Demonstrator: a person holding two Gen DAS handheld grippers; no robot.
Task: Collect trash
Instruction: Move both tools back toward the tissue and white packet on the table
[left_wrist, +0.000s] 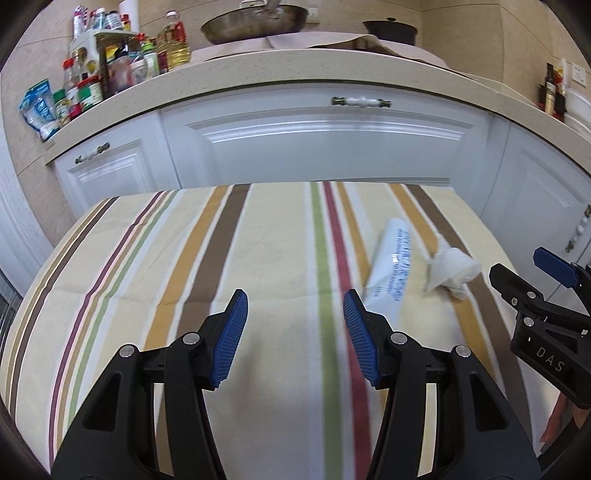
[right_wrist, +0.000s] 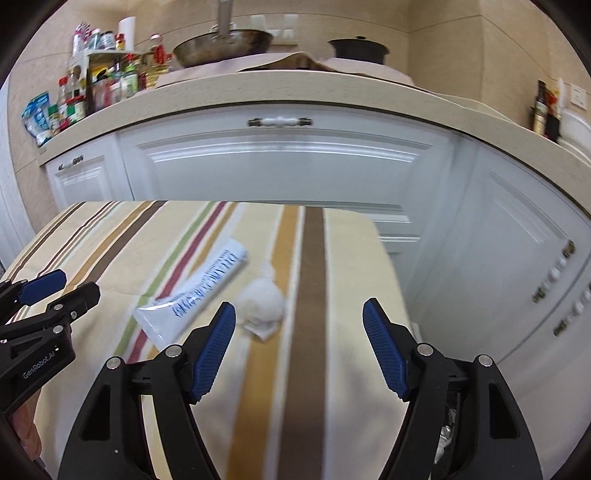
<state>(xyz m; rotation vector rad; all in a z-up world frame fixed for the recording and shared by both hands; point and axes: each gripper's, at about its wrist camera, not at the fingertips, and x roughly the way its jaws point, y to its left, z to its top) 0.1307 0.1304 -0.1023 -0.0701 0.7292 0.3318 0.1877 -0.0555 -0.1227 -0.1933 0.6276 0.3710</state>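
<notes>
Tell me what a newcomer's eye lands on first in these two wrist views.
First the striped tablecloth filling the foreground, with a white tube and a crumpled white tissue lying side by side near its right side. Next the blue-padded jaws: the left gripper and right gripper both stand open above the cloth, holding nothing. Behind, white cabinets carry a counter with crowded bottles at its left end.

Both views are bright and evenly lit, with only soft sheen on the white cabinet doors (left_wrist: 332, 147) and hardly any shadow. Motion blur smears the striped cloth (right_wrist: 306, 295), white tube (right_wrist: 199, 291) and crumpled tissue (right_wrist: 262, 306) beyond the sharp fingers (right_wrist: 218, 343). Fisheye distortion bends the countertop edge (left_wrist: 295, 70), and dark vignetting fills the corners.
</notes>
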